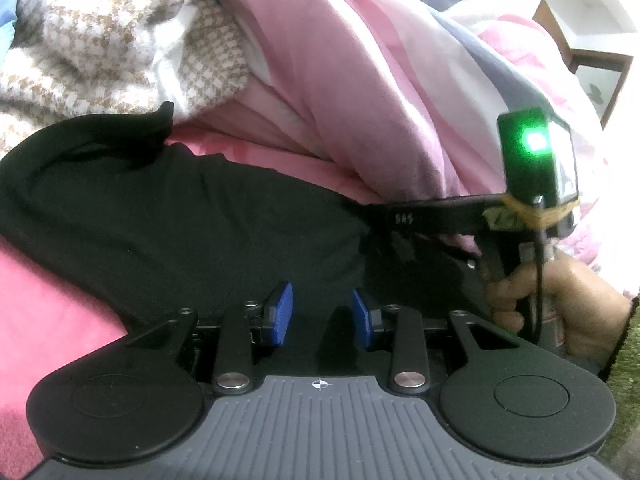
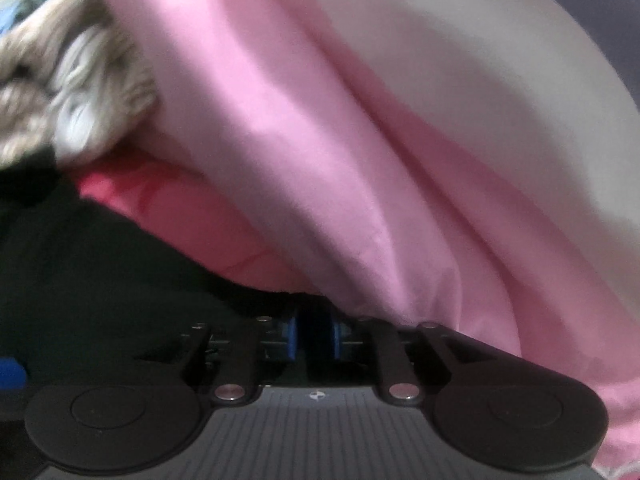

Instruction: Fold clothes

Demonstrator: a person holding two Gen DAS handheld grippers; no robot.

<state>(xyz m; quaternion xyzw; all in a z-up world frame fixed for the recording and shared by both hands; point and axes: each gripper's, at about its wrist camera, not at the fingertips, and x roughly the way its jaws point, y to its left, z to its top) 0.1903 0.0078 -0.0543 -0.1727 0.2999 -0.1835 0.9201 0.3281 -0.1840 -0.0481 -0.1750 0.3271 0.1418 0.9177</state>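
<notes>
A black garment [image 1: 160, 216] lies spread on the pink bed sheet [image 1: 44, 312]. My left gripper [image 1: 320, 316] hovers low over its near edge, blue pads apart, nothing between them. My right gripper shows in the left wrist view as a black device with a green light [image 1: 536, 160], its front end at the garment's right edge. In the right wrist view my right gripper [image 2: 314, 338] has its blue pads close together with dark cloth of the black garment [image 2: 80, 264] between them.
A bunched pink and white quilt [image 1: 360, 72] lies right behind the garment and also fills the right wrist view [image 2: 360, 120]. A beige houndstooth garment [image 1: 100, 48] is piled at the back left. A wooden-framed piece [image 1: 600, 76] stands at the far right.
</notes>
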